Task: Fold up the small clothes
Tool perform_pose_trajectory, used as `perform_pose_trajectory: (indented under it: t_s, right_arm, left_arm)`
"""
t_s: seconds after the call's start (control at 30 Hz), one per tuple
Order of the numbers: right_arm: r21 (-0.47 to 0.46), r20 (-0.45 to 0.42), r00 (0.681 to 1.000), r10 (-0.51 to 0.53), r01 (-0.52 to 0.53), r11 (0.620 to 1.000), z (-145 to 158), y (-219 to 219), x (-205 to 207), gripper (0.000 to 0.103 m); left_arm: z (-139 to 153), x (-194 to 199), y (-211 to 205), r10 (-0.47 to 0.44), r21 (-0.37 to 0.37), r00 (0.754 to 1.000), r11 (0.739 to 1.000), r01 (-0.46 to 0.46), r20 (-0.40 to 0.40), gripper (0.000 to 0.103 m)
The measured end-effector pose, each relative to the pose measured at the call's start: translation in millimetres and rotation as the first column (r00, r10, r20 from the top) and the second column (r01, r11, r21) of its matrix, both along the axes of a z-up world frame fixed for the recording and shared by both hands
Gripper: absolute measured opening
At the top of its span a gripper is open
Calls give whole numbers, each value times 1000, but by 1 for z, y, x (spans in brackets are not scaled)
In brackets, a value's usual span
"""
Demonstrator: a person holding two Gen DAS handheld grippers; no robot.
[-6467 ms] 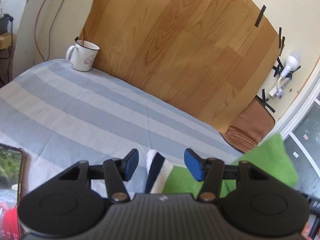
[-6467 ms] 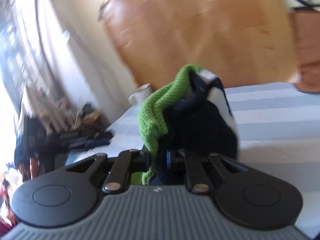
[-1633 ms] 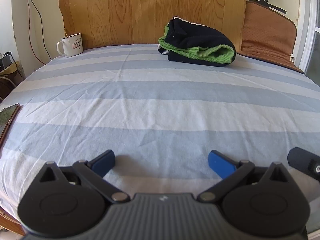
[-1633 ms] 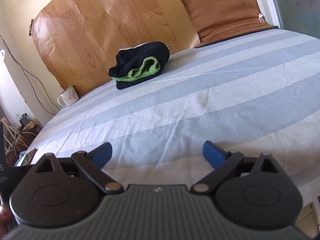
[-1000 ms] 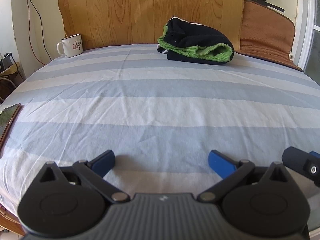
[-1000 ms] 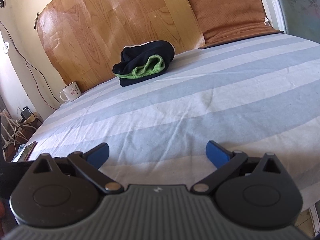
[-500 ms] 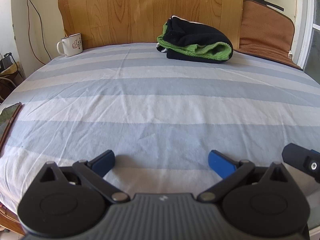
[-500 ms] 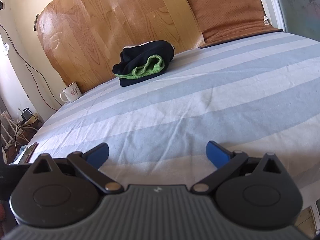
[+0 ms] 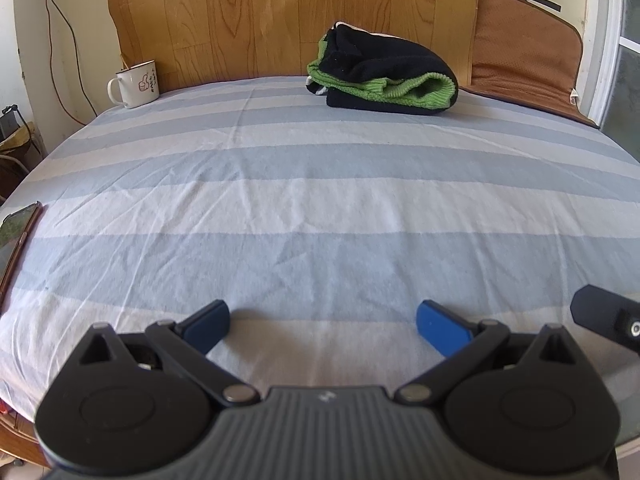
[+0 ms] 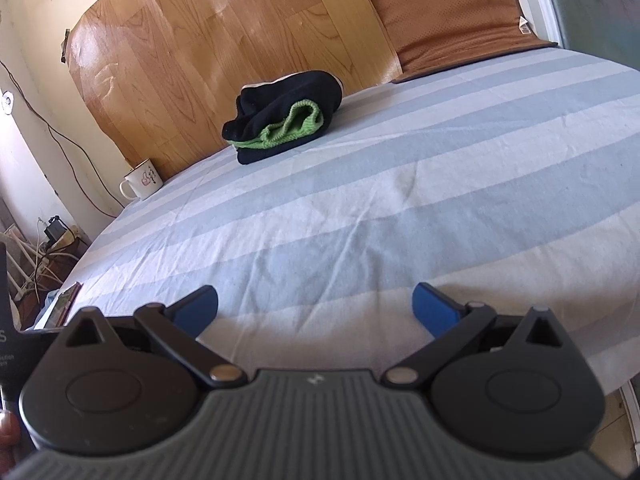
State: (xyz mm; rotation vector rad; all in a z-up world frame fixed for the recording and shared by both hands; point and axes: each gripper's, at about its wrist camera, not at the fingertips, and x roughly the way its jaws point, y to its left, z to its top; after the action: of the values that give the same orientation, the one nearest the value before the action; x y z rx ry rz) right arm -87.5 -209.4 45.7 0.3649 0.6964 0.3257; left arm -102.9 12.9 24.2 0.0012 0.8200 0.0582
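Note:
A folded black, green and white knitted garment (image 9: 384, 76) lies at the far side of the striped bed (image 9: 320, 208), against the wooden board; it also shows in the right wrist view (image 10: 286, 114). My left gripper (image 9: 322, 326) is open and empty, low over the bed's near edge, far from the garment. My right gripper (image 10: 316, 306) is open and empty too, near the same edge. Part of the right gripper's body (image 9: 608, 316) shows at the right of the left wrist view.
A white enamel mug (image 9: 136, 84) stands at the far left corner of the bed, also in the right wrist view (image 10: 142, 180). A phone (image 9: 16, 228) lies at the left edge. A brown cushion (image 9: 524, 56) leans at the far right. A wooden board (image 9: 280, 12) backs the bed.
Long ago the right gripper held the garment; it now lies folded at the back and both grippers are open and drawn back. In the last second nearly nothing has moved.

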Motion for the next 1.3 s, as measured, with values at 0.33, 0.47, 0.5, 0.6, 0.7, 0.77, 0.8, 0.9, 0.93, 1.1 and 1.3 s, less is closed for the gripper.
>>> perform_pose_trajectory:
  t_s: [0.33,0.47,0.5,0.6,0.7,0.77,0.8,0.9,0.93,1.1,1.3]
  right_arm:
    - [-45,5,1000,-1,1,999,2,2,0,103]
    - [-63,47,999,-21,24,998,9,2,-4,103]
    - [-65,54,998,-22,26,998,10,2,-4,103]
    - [-72,60,998,-21,25,997,10,4,-4,103]
    - [-72,61,998,-20,24,997,10,4,-4,103]
    - [-69,58,998,-20,24,997,9,4,-3,103]
    - [-68,55,998,-21,25,997,8,4,-3,103]
    - [-63,40,999,-19,21,998,6,4,-1,103]
    - [-61,37,999,-18,20,998,6,4,-1,103]
    - [-47,9,1000,-21,21,999,2,2,0,103]
    - [-36,-3,1000,-20,20,999,1,-1,0,103]
  left_arm:
    - [0,-3,2,-7,0,1000,1000,7,6,103]
    - [3,-3,5,-6,-13,1000,1000,6,-1,103]
    - [3,-3,5,-1,-16,1000,1000,1,-3,103]
    - [5,-3,6,10,-17,1000,1000,-10,-9,103]
    - [7,-4,5,31,9,1000,999,-31,-1,103]
    - [9,-5,7,44,20,999,999,-44,10,103]
    - [8,-5,8,47,19,999,999,-47,9,103]
    - [3,-1,9,47,16,999,999,-46,-24,103]
    - [2,-2,8,46,20,999,999,-46,-21,103]
    - [2,-1,8,47,16,999,999,-46,-20,103]
    - [2,-2,9,43,14,999,999,-43,-15,103]
